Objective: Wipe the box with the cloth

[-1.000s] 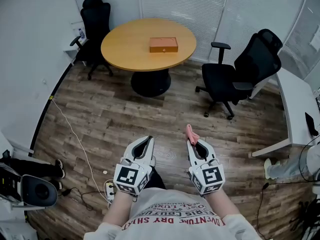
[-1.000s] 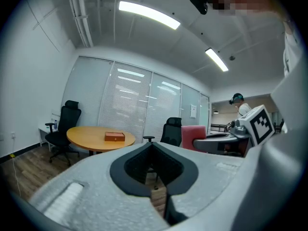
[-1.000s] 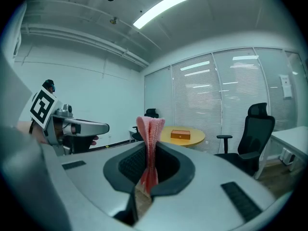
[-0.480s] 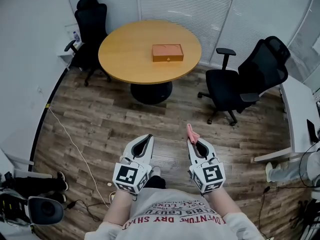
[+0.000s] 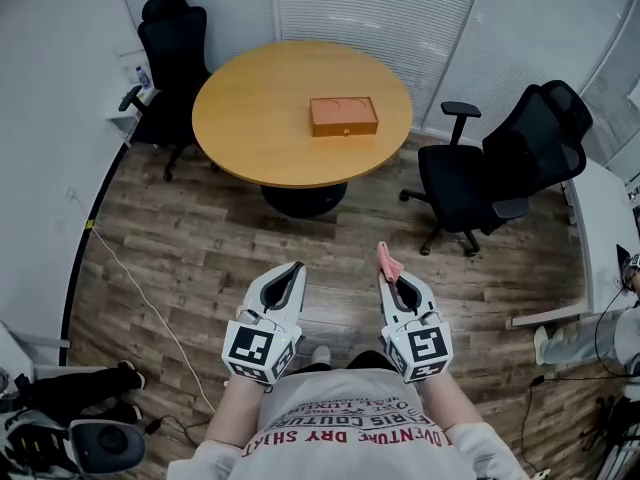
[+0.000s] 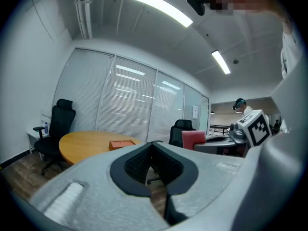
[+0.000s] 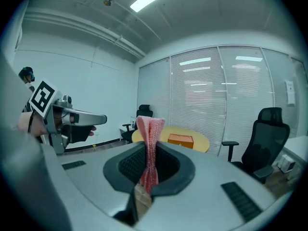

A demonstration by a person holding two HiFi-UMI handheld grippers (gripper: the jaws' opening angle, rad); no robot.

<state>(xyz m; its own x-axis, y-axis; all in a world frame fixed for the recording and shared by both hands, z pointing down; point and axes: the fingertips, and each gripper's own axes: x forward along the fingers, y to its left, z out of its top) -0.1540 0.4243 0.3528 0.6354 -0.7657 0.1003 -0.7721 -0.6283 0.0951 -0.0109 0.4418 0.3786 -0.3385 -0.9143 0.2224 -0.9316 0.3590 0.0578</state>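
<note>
Cloth (image 7: 149, 143) in right hand-held gripper (image 5: 393, 280)

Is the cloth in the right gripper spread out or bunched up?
Bunched up. The pink cloth stands as a narrow upright strip pinched in the right gripper, none of it spread.

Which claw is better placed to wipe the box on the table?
Right. The right claw is shut on the pink cloth; the left claw is shut and empty. Both are far from the box.
</note>
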